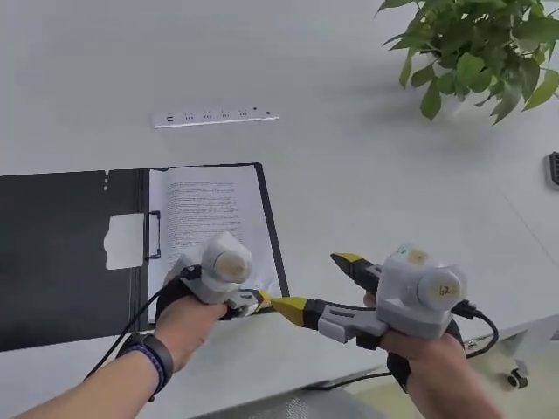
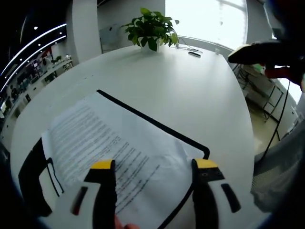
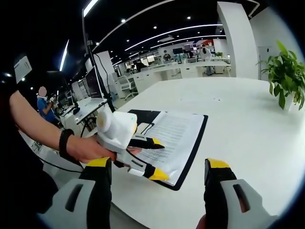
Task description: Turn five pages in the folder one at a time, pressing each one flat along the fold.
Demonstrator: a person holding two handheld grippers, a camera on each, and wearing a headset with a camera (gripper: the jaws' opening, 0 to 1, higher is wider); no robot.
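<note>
hovers the left gripper [image 2: 153, 167] over a lower corner of the page [image 2: 95, 138], jaws spread wide. holds the right gripper [image 3: 158, 164] beside the folder [image 1: 70, 253], jaws likewise released.

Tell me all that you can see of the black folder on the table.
The folder is black, looks like plastic, and lies open and flat on the white table. A clip runs beside its fold; a printed page lies on the right half. The open left gripper is at its near corner.

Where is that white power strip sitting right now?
In the head view the power strip lies on the white table, just beyond the far edge of the open folder and left of the plant.
</note>
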